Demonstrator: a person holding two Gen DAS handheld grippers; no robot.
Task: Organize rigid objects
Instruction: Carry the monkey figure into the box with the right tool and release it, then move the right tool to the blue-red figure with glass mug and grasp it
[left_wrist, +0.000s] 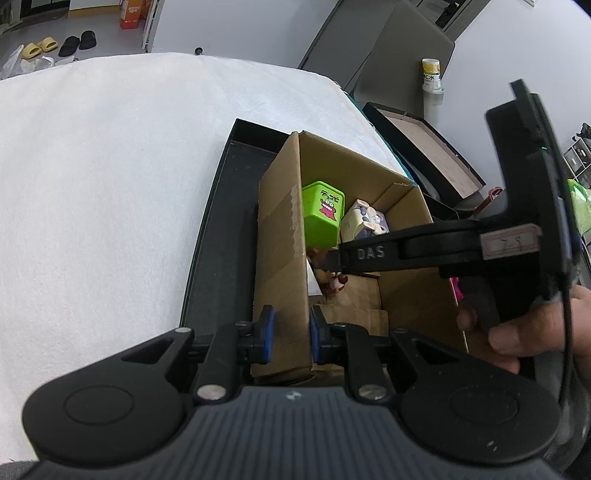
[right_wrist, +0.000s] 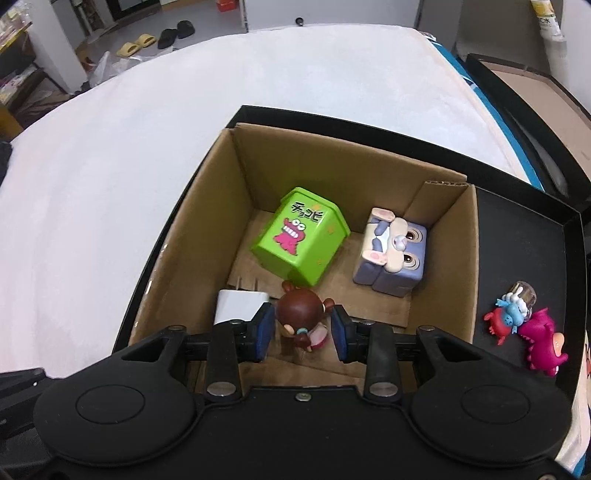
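An open cardboard box stands in a black tray. On the box floor lie a green cartoon box, a purple rabbit cube and a white charger. My right gripper points down into the box, shut on a brown bear figure beside the charger. My left gripper is shut on the near left wall of the cardboard box. In the left wrist view the right gripper reaches in from the right with the bear figure at its tips.
A blue and red crab toy and a magenta dinosaur toy lie on the tray right of the box. White cloth covers the table around the tray. A second black box sits off the table's right edge.
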